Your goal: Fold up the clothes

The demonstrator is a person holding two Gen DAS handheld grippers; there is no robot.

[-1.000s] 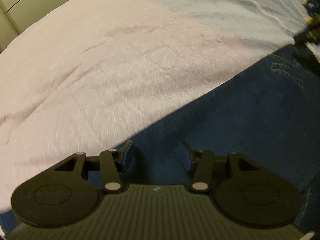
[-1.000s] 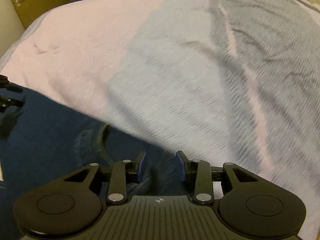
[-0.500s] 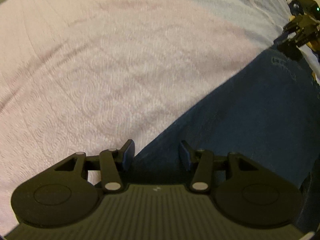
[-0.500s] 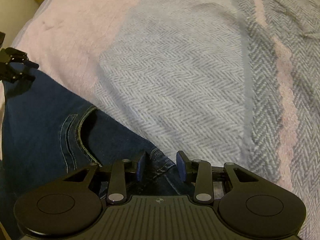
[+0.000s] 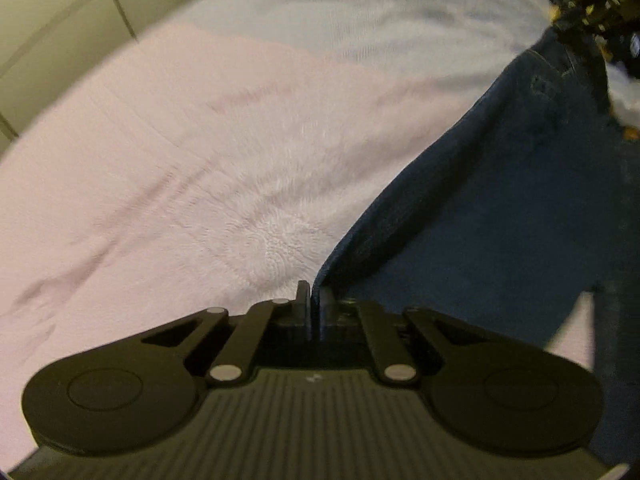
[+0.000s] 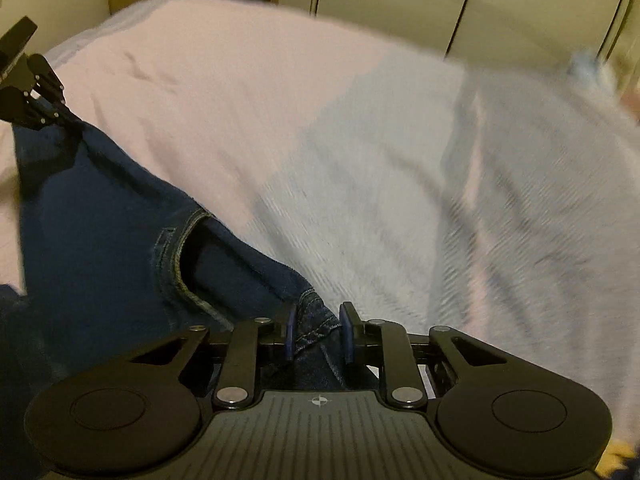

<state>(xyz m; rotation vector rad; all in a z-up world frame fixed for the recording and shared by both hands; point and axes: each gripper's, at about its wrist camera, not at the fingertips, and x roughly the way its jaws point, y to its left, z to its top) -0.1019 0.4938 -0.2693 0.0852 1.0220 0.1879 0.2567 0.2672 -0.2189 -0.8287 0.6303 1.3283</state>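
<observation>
Dark blue jeans point(image 5: 500, 220) lie on a bed and hang stretched between my two grippers. My left gripper point(image 5: 315, 292) is shut, pinching the jeans' left edge between its pads. In the right wrist view the jeans point(image 6: 100, 220) show a pocket opening with stitched seams. The jaws of my right gripper point(image 6: 318, 320) are closing, and a bunched, stitched corner of the denim fills the gap and touches both pads. Each gripper also appears in the other's view: the right gripper point(image 5: 588, 20) at the far corner, the left gripper point(image 6: 60, 118) gripping the far edge.
The bed is covered by a pink quilt point(image 5: 160, 160) on the left and a grey herringbone blanket point(image 6: 440, 200) on the right. Pale wardrobe doors point(image 6: 400, 0) stand beyond the bed. A wall point(image 5: 48, 20) runs along the bed's left side.
Both grippers dipped to the jeans' edge, closed on the denim and rose. The jeans' edge is lifted off the bed and pulled into a line between them.
</observation>
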